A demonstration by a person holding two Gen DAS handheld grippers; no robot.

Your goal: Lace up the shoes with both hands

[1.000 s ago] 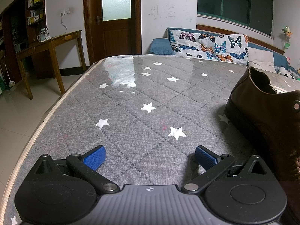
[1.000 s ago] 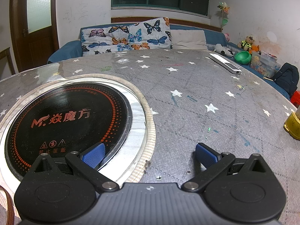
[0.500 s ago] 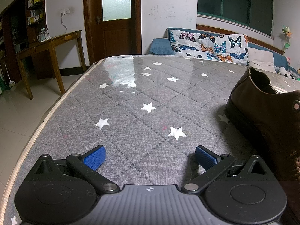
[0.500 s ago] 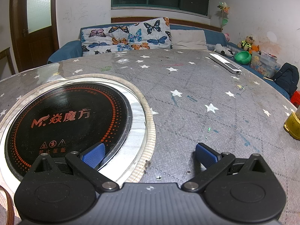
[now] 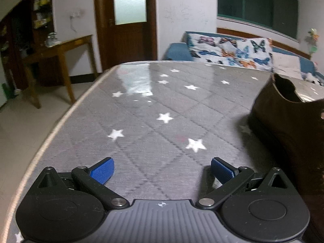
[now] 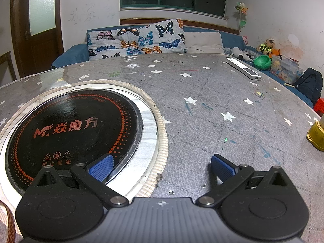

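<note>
Reading "M. 焱魔方" in orange, round black cooktop (image 6: 70, 129) lies near gaping right gripper (image 6: 161, 167); left gripper (image 5: 161, 169) gapes beside brown leather shoe (image 5: 287, 121).

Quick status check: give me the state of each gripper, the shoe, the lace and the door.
left gripper: open, empty
right gripper: open, empty
shoe: upright on the table, untouched
lace: brown strip at the frame edge, not gripped
door: closed

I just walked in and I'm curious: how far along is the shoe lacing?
Nothing looks done yet. The left tool is open and empty beside the brown shoe, whose visible eyelet has no lace. The right tool is open over the table; a brown lace end lies at its left. All lacing remains.
</note>
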